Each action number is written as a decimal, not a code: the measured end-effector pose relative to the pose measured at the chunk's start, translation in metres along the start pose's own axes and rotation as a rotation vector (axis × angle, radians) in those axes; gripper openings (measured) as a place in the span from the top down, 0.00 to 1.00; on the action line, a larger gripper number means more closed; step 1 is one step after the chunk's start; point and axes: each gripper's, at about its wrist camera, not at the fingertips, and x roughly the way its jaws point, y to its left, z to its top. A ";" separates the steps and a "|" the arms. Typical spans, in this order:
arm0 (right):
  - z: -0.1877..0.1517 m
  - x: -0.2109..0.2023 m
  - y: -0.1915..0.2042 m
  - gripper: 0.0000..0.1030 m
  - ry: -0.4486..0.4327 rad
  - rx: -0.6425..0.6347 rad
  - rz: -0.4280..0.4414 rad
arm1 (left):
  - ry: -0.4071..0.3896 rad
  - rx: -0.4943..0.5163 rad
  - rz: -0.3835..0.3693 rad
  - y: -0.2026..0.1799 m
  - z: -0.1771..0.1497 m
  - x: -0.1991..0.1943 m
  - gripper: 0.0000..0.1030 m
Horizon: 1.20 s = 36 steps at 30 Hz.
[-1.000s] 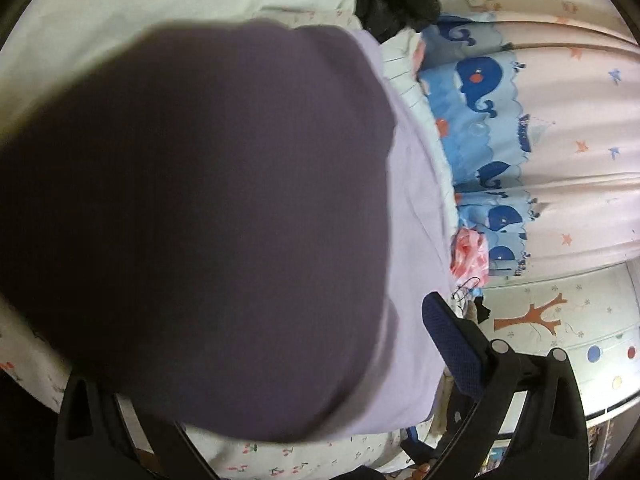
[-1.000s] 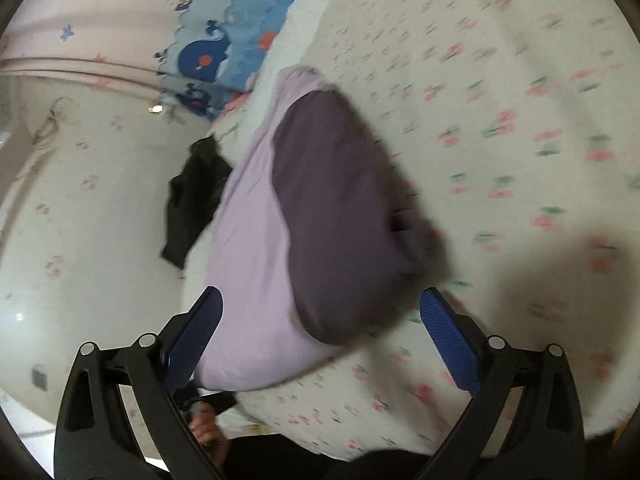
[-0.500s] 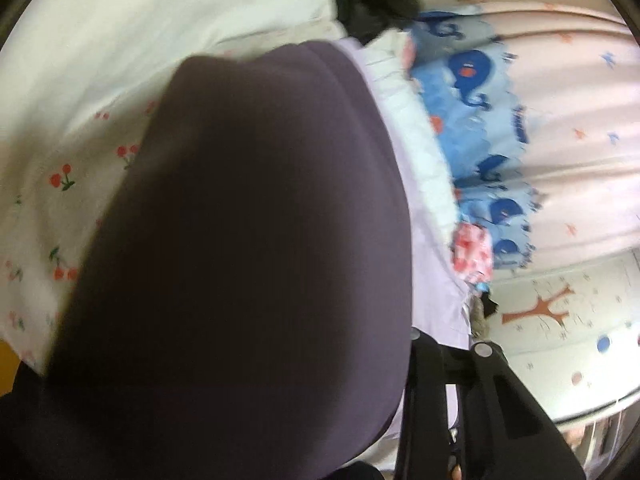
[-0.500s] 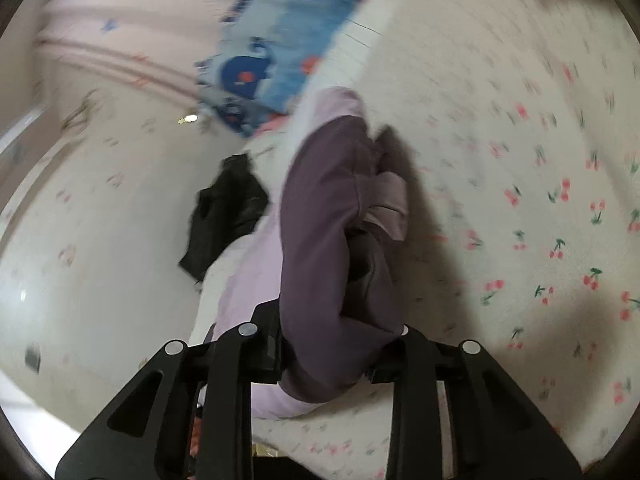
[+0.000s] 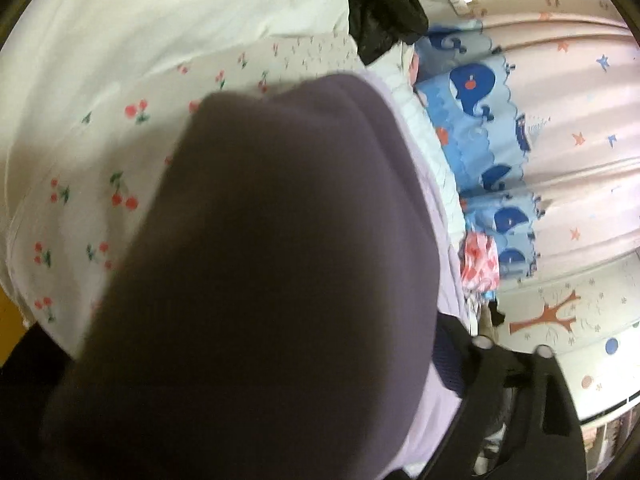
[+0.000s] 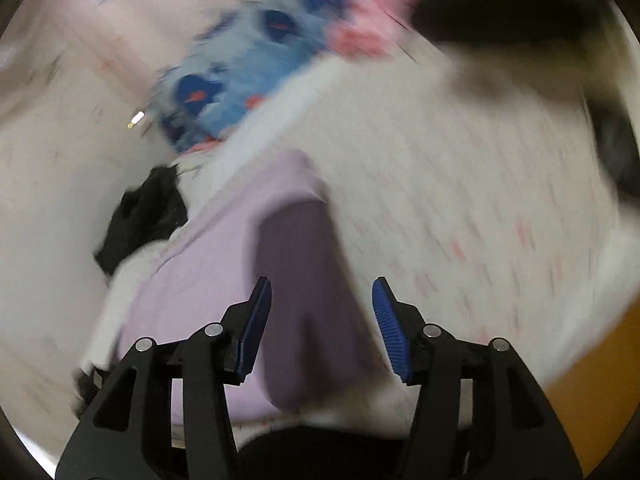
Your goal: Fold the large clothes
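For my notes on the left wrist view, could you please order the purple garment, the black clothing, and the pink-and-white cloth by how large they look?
1. Purple garment: fills most of the picture, though it is very close to the camera.
2. Black clothing.
3. Pink-and-white cloth: smallest, and partly hidden.

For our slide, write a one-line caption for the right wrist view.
Right gripper opening above a purple garment on a cherry-print bedsheet, nothing pinched between its blue pads.
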 end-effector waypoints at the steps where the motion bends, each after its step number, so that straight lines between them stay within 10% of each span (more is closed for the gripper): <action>1: 0.008 0.010 0.026 0.45 0.016 -0.079 0.007 | -0.016 0.001 -0.004 -0.002 0.003 0.002 0.11; 8: 0.036 0.201 0.206 0.40 0.217 -0.565 -0.065 | -0.065 0.040 -0.033 0.007 0.014 -0.002 0.25; 15: 0.000 0.346 0.218 0.35 0.380 -0.644 -0.296 | -0.068 0.090 -0.074 -0.004 0.017 0.003 0.37; 23: 0.027 0.305 0.240 0.35 0.298 -0.716 -0.282 | -0.076 0.094 -0.048 0.006 0.003 -0.012 0.37; 30: 0.008 0.366 0.240 0.19 0.412 -0.751 -0.382 | -0.104 0.136 -0.029 -0.002 -0.002 -0.010 0.37; 36: -0.007 0.240 0.251 0.20 0.280 -0.814 -0.207 | -0.080 0.099 -0.046 0.009 -0.001 -0.010 0.37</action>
